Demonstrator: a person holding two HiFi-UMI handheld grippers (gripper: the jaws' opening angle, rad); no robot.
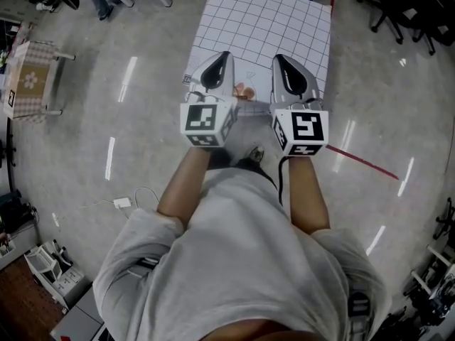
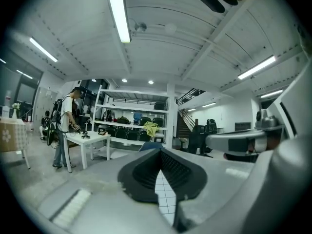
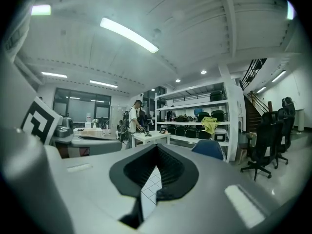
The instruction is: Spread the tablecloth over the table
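A white tablecloth [image 1: 263,27] with a grid pattern lies flat over the table, ahead of the person. Both grippers are held level and side by side above its near edge. The left gripper [image 1: 219,64] is shut, its dark pads meeting at the tip [image 2: 160,150]. The right gripper [image 1: 284,66] is shut too, its tips together [image 3: 157,147]. Nothing shows between either pair of jaws. Below each shut tip a strip of the gridded cloth [image 2: 165,191] [image 3: 147,189] shows. A small orange mark [image 1: 245,91] lies on the cloth between the two grippers.
A small table with a checked cloth [image 1: 28,80] stands at far left. Office chairs [image 1: 405,13] crowd the top right. A red tape line [image 1: 362,160] crosses the floor on the right. A white charger with a cable [image 1: 122,202] lies on the floor. A person [image 2: 66,126] stands at a white table near shelves.
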